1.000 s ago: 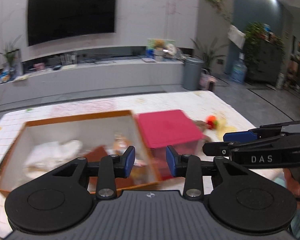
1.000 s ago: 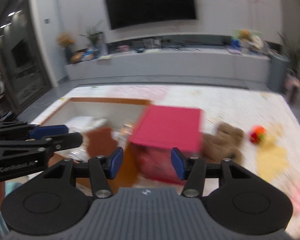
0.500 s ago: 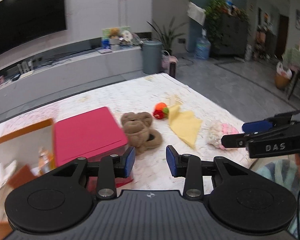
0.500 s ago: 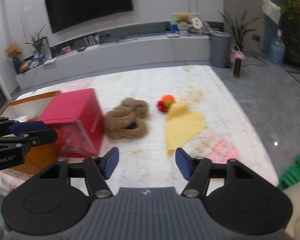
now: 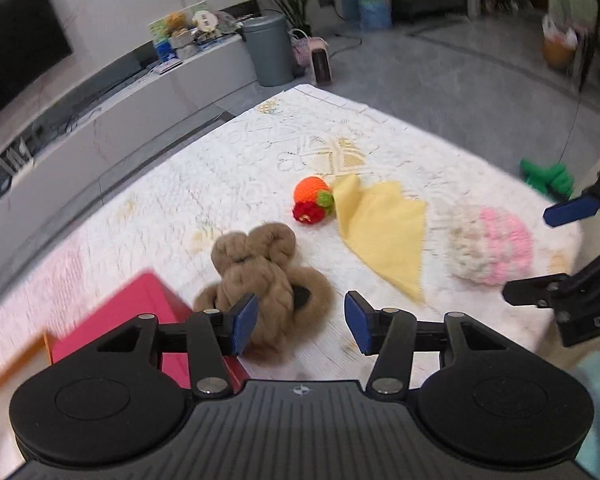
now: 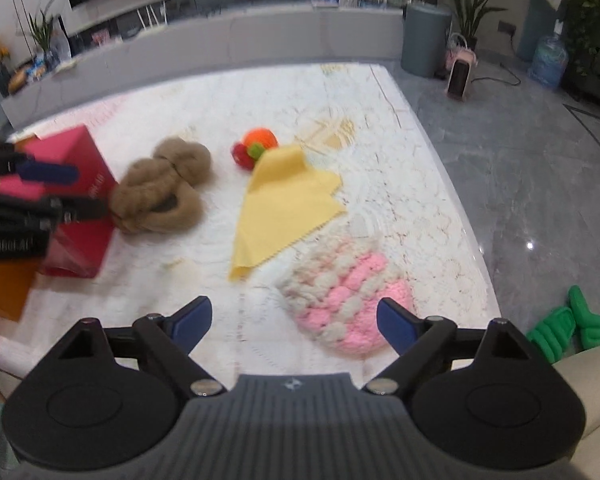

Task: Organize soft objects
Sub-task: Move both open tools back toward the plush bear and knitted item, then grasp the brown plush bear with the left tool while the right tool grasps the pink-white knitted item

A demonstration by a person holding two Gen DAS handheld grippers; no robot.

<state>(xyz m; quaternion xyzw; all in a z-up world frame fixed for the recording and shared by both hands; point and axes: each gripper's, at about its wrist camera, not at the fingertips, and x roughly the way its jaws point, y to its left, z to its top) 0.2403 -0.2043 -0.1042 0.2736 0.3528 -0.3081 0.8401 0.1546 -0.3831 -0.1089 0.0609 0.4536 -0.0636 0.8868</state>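
Barely started, by my read — my left gripper [image 5: 298, 322] and right gripper [image 6: 290, 324] both hang spread and empty, while brown plush [image 6: 160, 192], knitted fruit [image 6: 255, 147], yellow cloth [image 6: 284, 204] and pink-white knit [image 6: 346, 300] lie loose on the table [image 6: 412, 184] — none boxed.

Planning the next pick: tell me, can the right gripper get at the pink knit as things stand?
Probably yes. The right gripper is open and empty, and the pink knit lies flat just ahead of its fingers with nothing on it. The yellow cloth lies further off, clear of the way.
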